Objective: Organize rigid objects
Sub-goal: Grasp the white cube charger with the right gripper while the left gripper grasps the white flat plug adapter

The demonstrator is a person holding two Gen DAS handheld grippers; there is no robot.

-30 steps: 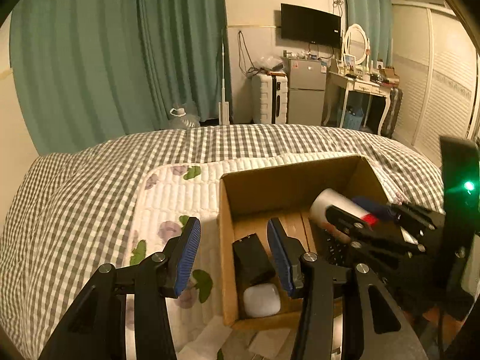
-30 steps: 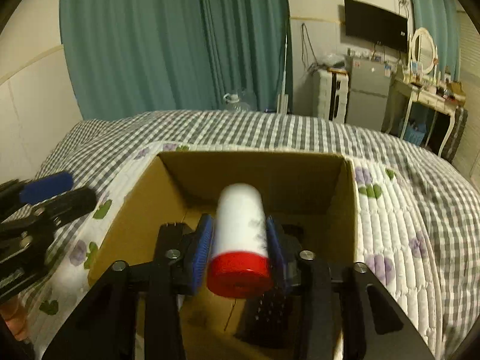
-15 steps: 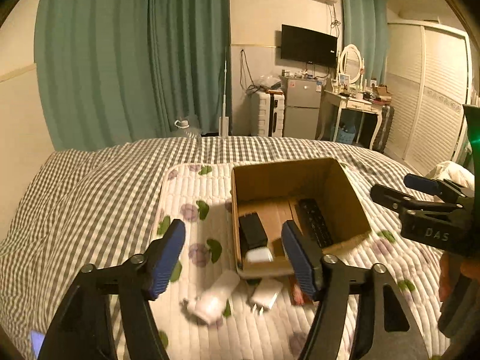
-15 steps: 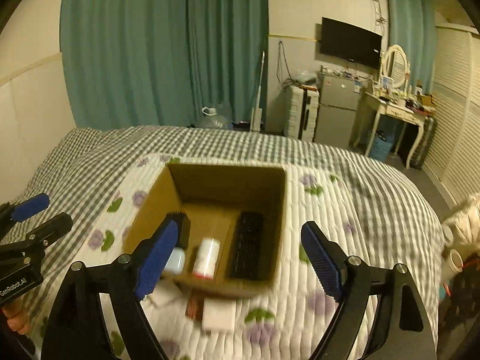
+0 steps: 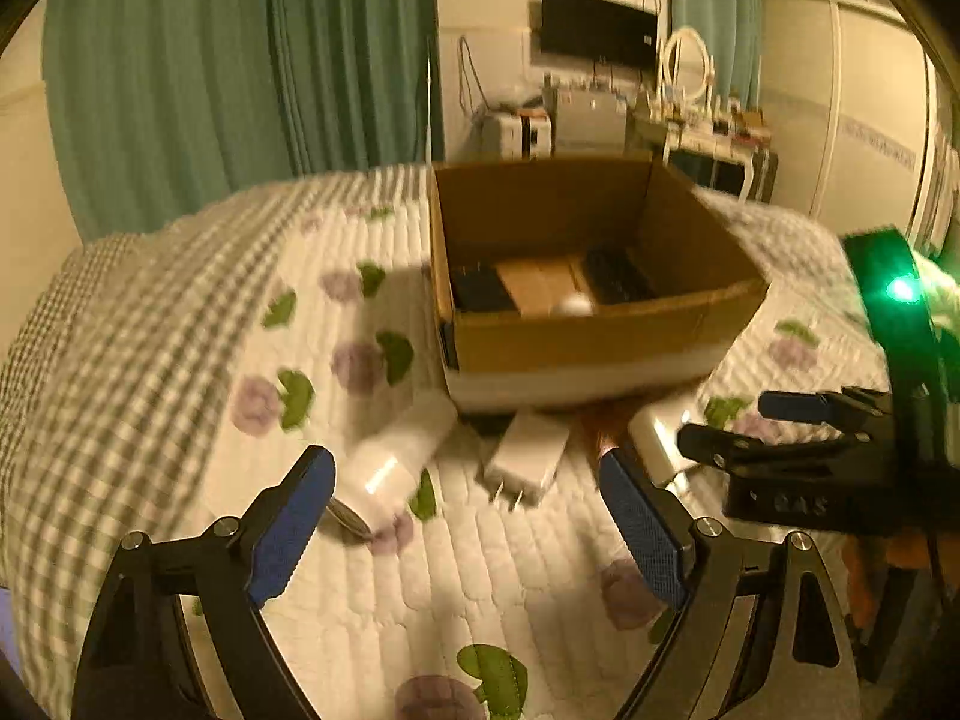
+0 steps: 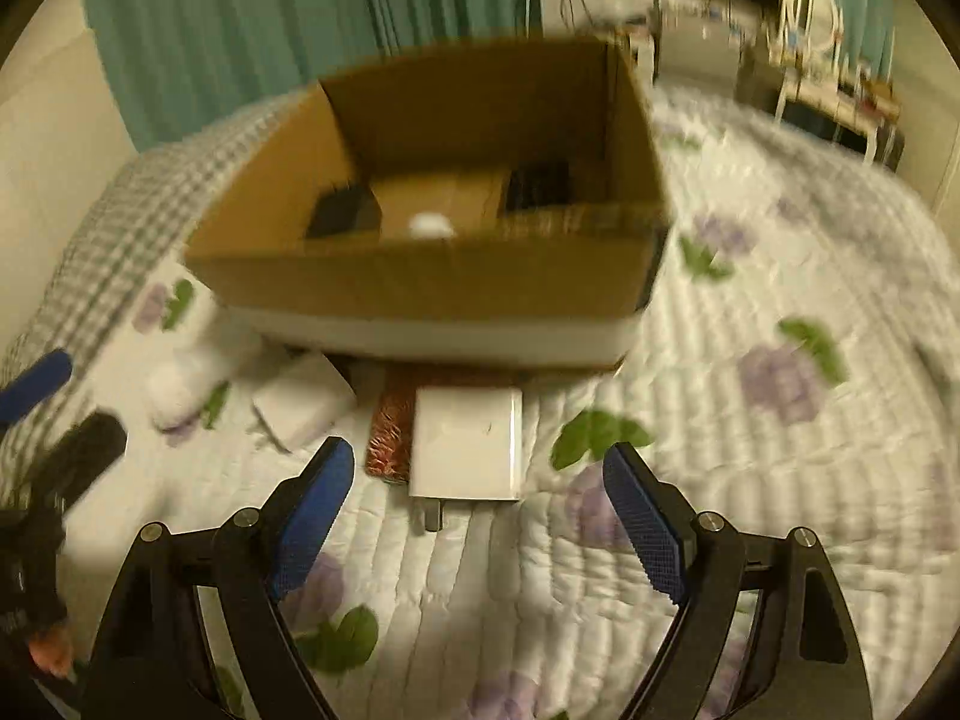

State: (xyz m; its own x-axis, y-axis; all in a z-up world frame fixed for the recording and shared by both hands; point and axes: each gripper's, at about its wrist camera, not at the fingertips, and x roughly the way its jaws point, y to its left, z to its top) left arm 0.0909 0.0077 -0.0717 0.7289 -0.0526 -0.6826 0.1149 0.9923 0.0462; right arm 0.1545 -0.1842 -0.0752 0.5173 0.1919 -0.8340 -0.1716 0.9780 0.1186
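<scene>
A cardboard box point(image 5: 576, 354) point(image 6: 432, 282) stands on the flowered quilt. Inside it lie a black block point(image 5: 480, 291), a black remote point(image 5: 618, 282) and a white bottle top point(image 6: 429, 225). In front of the box lie a white cylinder point(image 5: 396, 459) point(image 6: 180, 384), a white charger point(image 5: 528, 459) point(image 6: 303, 399), a larger white adapter point(image 6: 465, 444) and a reddish-brown item point(image 6: 390, 426). My left gripper point(image 5: 468, 534) is open and empty, low over the cylinder and charger. My right gripper point(image 6: 474, 522) is open and empty, just short of the larger adapter.
The checked bedspread point(image 5: 108, 324) slopes off to the left. Green curtains point(image 5: 240, 60), a TV, a fridge and a dressing table stand behind the bed. The right gripper body shows in the left wrist view point(image 5: 840, 456).
The right gripper let go of the red-capped white bottle into the box and opened. Both grippers pulled back, then dropped low toward the items in front of the box.
</scene>
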